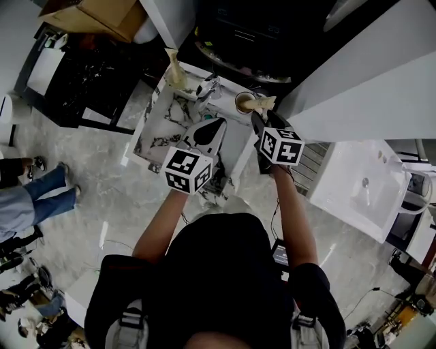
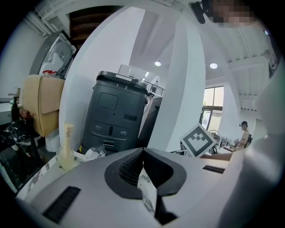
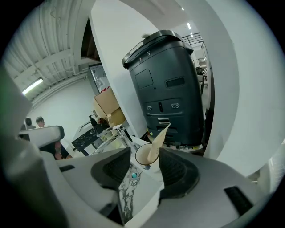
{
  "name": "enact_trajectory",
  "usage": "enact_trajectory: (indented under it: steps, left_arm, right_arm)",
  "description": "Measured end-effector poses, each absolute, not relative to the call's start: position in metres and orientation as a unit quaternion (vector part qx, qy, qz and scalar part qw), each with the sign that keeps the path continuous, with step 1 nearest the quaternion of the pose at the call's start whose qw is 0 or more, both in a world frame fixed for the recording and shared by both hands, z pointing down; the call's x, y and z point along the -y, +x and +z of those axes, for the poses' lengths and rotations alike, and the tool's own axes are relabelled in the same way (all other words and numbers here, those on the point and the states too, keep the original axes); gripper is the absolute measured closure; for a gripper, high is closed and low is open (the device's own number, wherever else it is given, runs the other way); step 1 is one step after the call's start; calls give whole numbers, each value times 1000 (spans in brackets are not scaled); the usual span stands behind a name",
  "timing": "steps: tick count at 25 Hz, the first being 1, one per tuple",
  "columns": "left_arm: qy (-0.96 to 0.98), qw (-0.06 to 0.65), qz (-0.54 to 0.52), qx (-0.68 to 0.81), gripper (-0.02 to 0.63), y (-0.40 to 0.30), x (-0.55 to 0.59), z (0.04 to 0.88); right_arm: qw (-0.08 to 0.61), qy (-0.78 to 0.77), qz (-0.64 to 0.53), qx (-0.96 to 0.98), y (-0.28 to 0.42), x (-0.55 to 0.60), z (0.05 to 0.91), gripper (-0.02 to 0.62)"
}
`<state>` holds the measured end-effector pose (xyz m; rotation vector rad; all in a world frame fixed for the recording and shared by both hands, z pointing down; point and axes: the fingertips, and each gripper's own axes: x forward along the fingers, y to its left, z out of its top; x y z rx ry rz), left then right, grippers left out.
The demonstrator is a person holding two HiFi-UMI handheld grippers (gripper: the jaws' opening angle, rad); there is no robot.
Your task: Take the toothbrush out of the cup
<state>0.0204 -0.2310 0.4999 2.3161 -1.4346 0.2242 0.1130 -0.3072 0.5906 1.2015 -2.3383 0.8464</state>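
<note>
While looking down from head view, seeing a glossy white sink top (image 1: pixel 158 135) with dark marble veining, rectangular, both claws above it. Reading right gripper (image 3: pixel 144 168) as spread wide: ribbed dark pads apart, smooth grey shell, nothing pinched, gap lined up on a round cream cup (image 3: pixel 141 156) standing on the marble just past the tips. Finding toothbrush (image 3: pixel 159 137) in that cup: flat, pale cream, wedge-shaped end leaning out over the rim toward the right-hand jaw, no pad pressing on it. Reading left gripper (image 2: pixel 142 153) as pressed together: ribbed pads meeting at the tip, nothing between them, same grey shell. Noting a cream upright piece (image 2: pixel 67 144) at the top's far left corner, a curved chrome faucet (image 1: pixel 208 87) near the cup, a boxy dark grey plastic unit (image 3: pixel 171 84) behind, and a brown cardboard box (image 1: pixel 102 15) beyond.
</note>
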Motion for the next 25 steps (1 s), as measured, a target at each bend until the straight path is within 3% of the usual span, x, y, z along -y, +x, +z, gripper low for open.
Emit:
enact_trajectory:
  steps: [25]
  left_arm:
    - [805,231,76,542,594,-5,239,513]
  right_arm:
    - [234,434,336,802,91,353,646,402]
